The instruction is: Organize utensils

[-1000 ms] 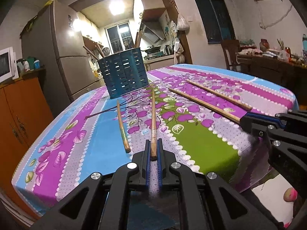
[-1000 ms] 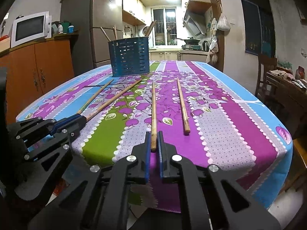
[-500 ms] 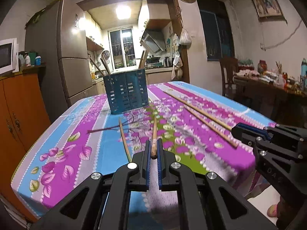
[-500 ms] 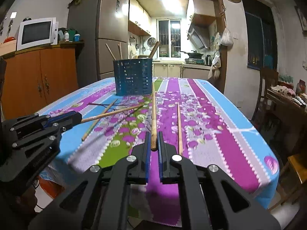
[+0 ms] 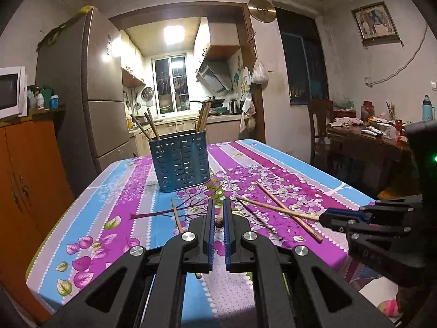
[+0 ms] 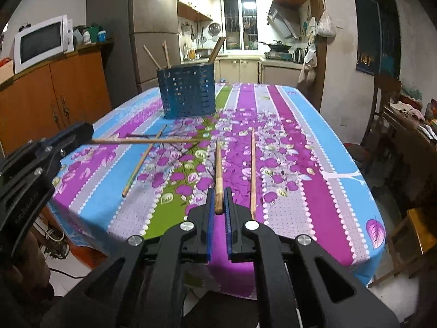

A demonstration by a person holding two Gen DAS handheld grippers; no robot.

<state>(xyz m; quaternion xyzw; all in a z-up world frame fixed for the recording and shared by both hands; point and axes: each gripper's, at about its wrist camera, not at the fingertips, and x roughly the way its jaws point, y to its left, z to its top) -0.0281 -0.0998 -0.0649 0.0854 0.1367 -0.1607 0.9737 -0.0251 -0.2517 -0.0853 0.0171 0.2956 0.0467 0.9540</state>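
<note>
Surface and what lies on it

Surface (image 6: 306, 191) covered with a striped floral cloth, purple, blue, green and grey. Blue perforated holder (image 6: 188, 93) stands upright toward the far end, wooden sticks inside. Loose chopstick (image 6: 253, 169) lies lengthwise on the purple stripe; another chopstick (image 6: 142, 161) lies slantwise on the left side, well apart from it.

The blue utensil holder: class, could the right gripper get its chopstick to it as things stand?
Probably yes. The right gripper grips a chopstick, and bare tablecloth lies before the blue utensil holder, whose top is open.
</note>
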